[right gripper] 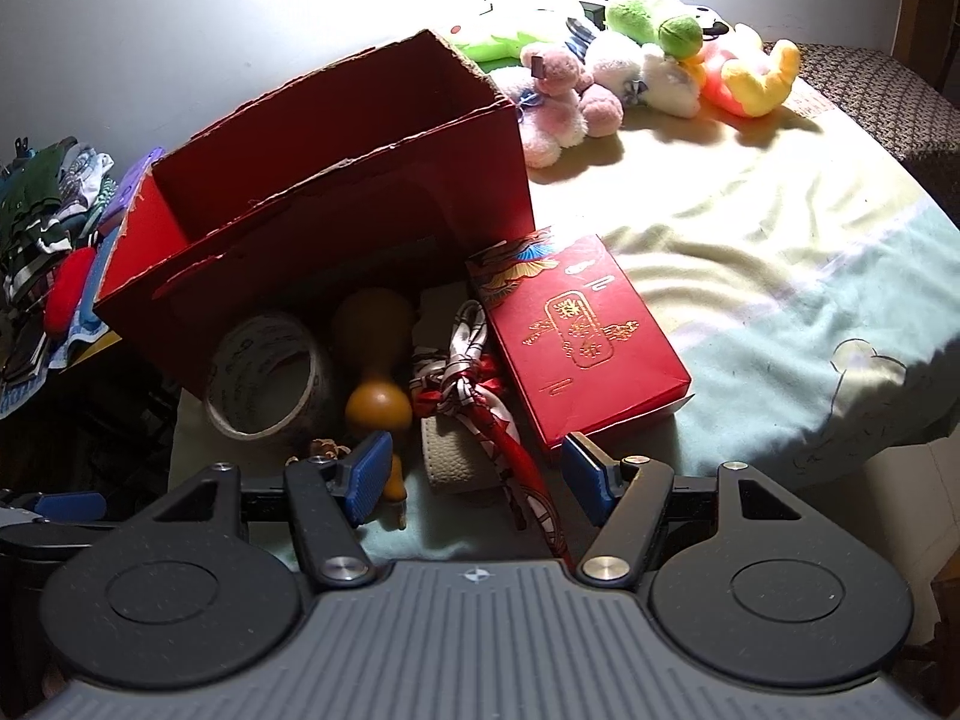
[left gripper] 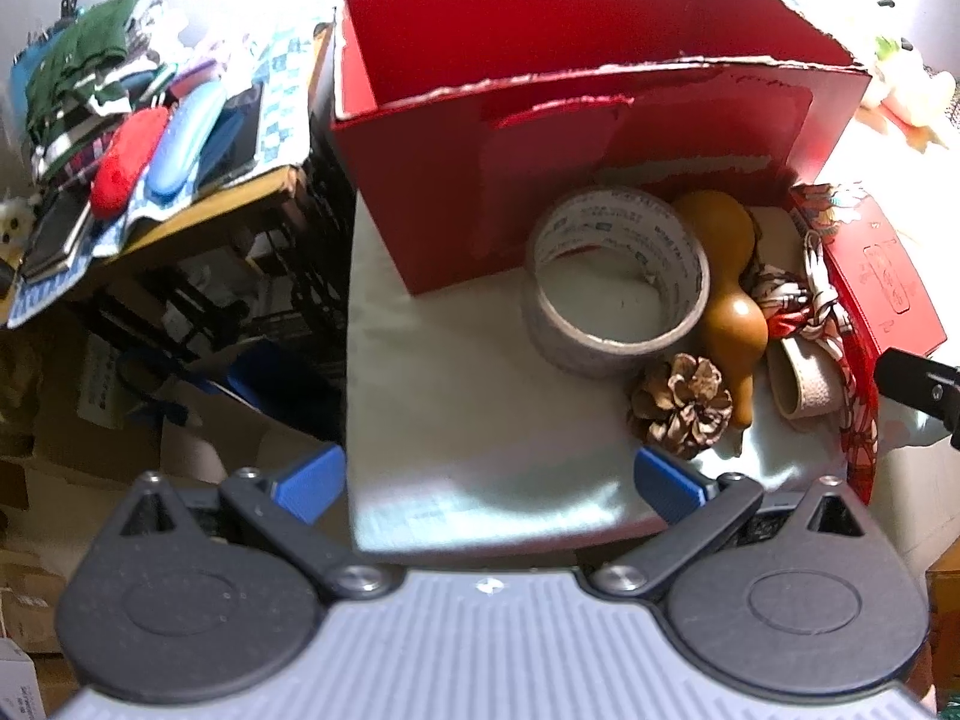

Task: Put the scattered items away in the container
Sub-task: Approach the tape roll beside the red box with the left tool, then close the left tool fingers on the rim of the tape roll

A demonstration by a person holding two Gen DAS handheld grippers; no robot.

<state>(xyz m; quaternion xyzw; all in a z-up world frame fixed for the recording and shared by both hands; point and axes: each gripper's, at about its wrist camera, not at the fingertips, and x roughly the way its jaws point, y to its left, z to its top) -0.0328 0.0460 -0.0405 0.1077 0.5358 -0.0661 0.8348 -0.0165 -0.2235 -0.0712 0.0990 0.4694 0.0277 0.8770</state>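
An open red cardboard box (left gripper: 540,138) stands on the cloth-covered table and looks empty inside; it also shows in the right wrist view (right gripper: 336,222). In front of it lie a tape roll (left gripper: 618,282) (right gripper: 267,378), a brown gourd (left gripper: 729,276) (right gripper: 375,360), a pine cone (left gripper: 681,405), a red patterned scarf (left gripper: 798,306) (right gripper: 474,384), a beige strap (left gripper: 801,387) (right gripper: 456,462) and a small red gift box (left gripper: 882,282) (right gripper: 579,342). My left gripper (left gripper: 489,483) is open and empty, short of the pine cone. My right gripper (right gripper: 477,474) is open and empty over the strap and scarf.
Several plush toys (right gripper: 630,66) lie at the back of the table. A side table (left gripper: 138,150) at the left carries clothes, cases and a red pouch. The table's left edge drops to stacked cartons (left gripper: 150,360). The right gripper's edge (left gripper: 924,387) shows at far right.
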